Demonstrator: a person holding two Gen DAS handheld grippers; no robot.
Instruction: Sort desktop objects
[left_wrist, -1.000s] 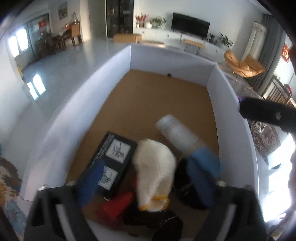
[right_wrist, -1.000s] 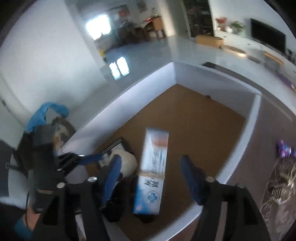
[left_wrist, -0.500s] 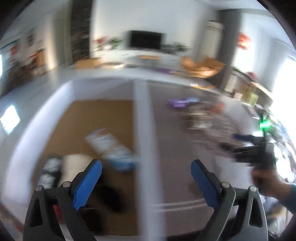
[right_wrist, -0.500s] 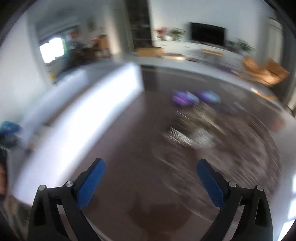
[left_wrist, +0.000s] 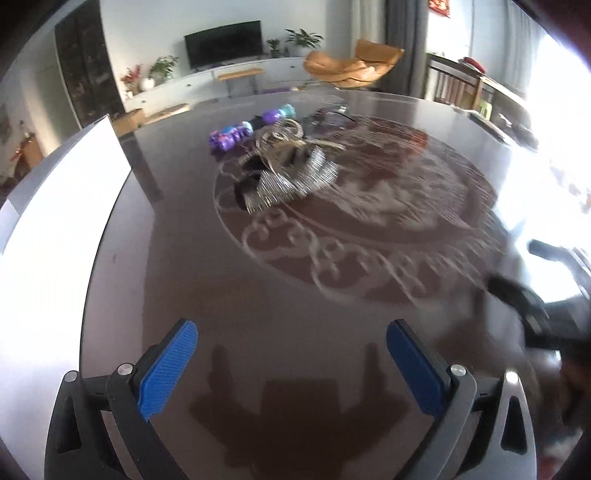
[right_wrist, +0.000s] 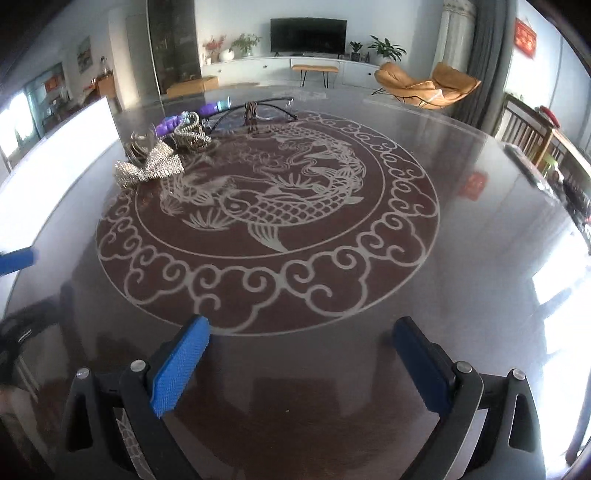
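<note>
1. Both grippers hang over the dark glossy tabletop (right_wrist: 480, 206) with nothing between their blue pads. The left gripper (left_wrist: 291, 354) has its jaws opening, already wide; the right gripper (right_wrist: 301, 354) stands spread just as wide.
2. What is left to sort lies in a loose cluster at the far side of the tabletop, near the white box wall (left_wrist: 66, 206) and well apart from both grippers.
3. Nearest in that cluster is a rhinestone bow (right_wrist: 149, 170), sitting on the edge of the dragon-and-fish medallion (right_wrist: 269, 218). It looks light and floppy, with a slick, beaded face. I would pinch it across the narrow knot in the middle, where the pads can close fully.
4. Behind it are a purple beaded toy (left_wrist: 231, 136), probably light, stiff and inclined to roll, and a pair of thin-framed glasses (right_wrist: 255, 109), which look fragile. The glasses are best taken at the bridge or a temple hinge, not on a lens.
5. A clear glass-like piece sits by the bow; I cannot tell what it is.
</note>
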